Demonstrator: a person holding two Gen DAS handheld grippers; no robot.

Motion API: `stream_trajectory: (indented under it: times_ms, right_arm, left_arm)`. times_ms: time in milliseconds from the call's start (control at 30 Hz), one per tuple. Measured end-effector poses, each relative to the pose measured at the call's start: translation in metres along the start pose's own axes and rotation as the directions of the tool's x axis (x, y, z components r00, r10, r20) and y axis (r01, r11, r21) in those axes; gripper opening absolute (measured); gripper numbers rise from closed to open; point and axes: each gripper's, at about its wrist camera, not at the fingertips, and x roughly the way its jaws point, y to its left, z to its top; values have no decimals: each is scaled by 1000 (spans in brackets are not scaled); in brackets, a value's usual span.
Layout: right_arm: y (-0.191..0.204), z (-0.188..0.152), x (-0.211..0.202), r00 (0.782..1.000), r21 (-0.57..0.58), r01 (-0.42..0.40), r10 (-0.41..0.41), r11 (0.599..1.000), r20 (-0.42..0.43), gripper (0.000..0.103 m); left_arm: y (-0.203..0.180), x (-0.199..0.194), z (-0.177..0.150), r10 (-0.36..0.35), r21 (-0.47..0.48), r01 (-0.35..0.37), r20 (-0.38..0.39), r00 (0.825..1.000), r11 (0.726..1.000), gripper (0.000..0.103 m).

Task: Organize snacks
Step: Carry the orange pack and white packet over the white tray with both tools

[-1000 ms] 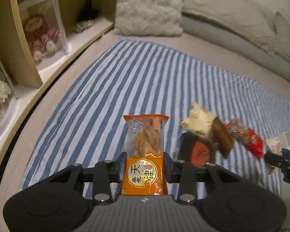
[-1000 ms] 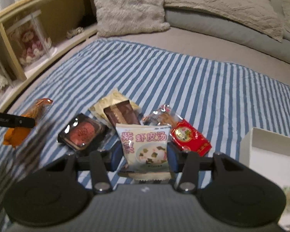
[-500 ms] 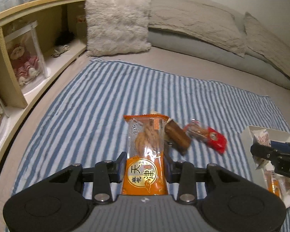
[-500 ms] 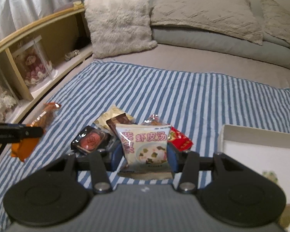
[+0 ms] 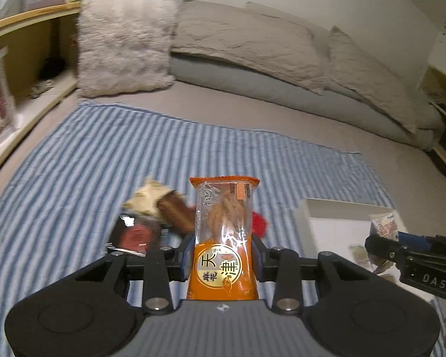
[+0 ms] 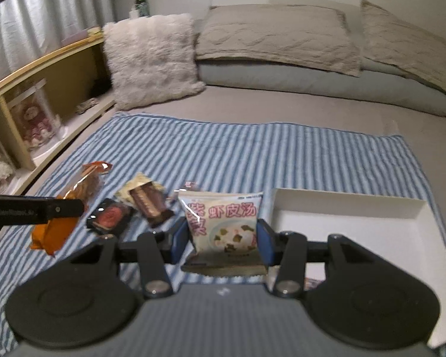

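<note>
The left hand-held gripper (image 5: 222,255) is clamped on an orange snack packet (image 5: 223,232), which stands upright between its blue pads, the clear top half showing a twisted fried pastry. The right hand-held gripper (image 6: 222,238) is closed on a pale soup packet (image 6: 223,223) printed with a bowl picture, gripped by its two side edges.

Both packets are held up above a blue-and-white striped blanket (image 6: 252,151) spread over a bed. On the blanket, to the left of the soup packet in the right wrist view, lies a small cluster of snacks: a dark packet with a red round label (image 6: 110,217), a brown wrapped bar (image 6: 148,205) resting partly on a cream packet (image 6: 139,183), and a red packet (image 5: 258,223) mostly hidden behind the orange one.

A white shallow box (image 6: 351,202) sits on the blanket to the right, just beside the soup packet. A fluffy pillow (image 6: 151,59) leans at the head of the bed.
</note>
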Motion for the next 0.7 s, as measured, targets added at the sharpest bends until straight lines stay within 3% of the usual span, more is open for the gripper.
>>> stream_trajectory:
  times_ms: [333,700]
  right_arm:
    - [-62,-14,-16,993,80,122,-122,989,-9,54]
    - [-123,-38,-16,970,165,243,-238,956,-49,54]
  left_arm:
    - [-46,21,-5,-92,43,94,-31,995,995,40]
    - [-92,59,-5,-221,28,224,-76,972,974,40]
